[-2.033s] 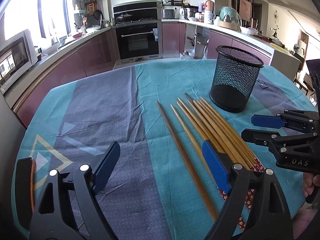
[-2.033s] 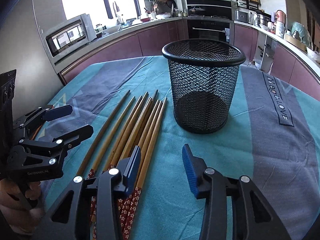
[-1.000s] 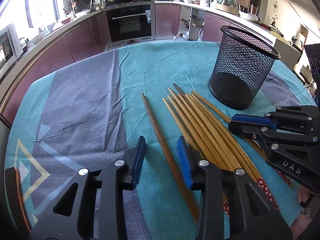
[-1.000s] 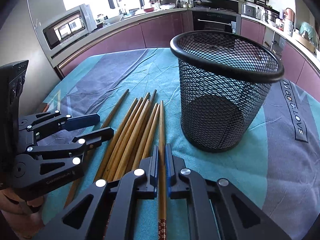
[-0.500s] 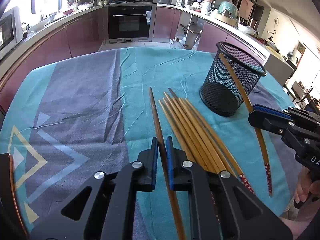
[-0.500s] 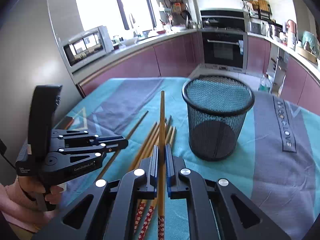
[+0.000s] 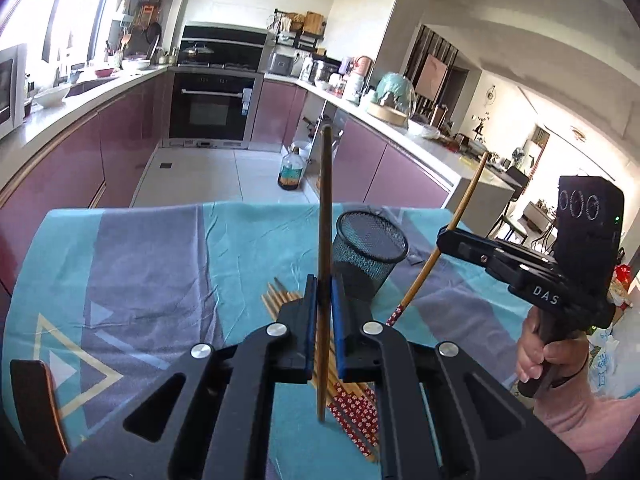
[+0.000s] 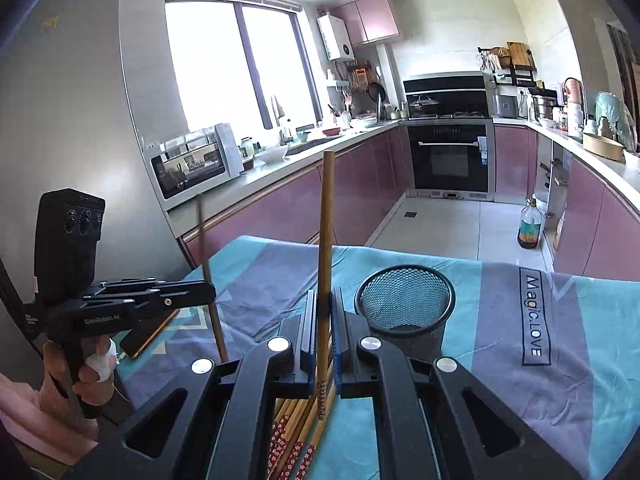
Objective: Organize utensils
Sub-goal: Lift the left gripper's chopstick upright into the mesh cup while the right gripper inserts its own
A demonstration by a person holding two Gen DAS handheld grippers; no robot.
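Note:
My left gripper (image 7: 321,292) is shut on a plain brown chopstick (image 7: 325,216), held upright above the table. My right gripper (image 8: 321,308) is shut on a chopstick with a red patterned end (image 8: 325,248), also upright. Each gripper shows in the other's view: the right one (image 7: 444,236) to the right of the basket, the left one (image 8: 210,290) at the left. A black mesh basket (image 7: 370,248) (image 8: 404,306) stands empty on the cloth just ahead. Several more chopsticks (image 7: 352,404) (image 8: 294,424) lie on the table below the grippers.
The table carries a teal and grey cloth (image 7: 152,264) (image 8: 540,328). A phone (image 8: 148,334) lies at the table's left edge. Kitchen counters, an oven (image 8: 450,152) and a bottle on the floor (image 7: 289,170) lie beyond the table.
Both grippers have risen well above the table, each with its chopstick, and the chopsticks now stand upright. The basket and the loose chopsticks look smaller and farther below.

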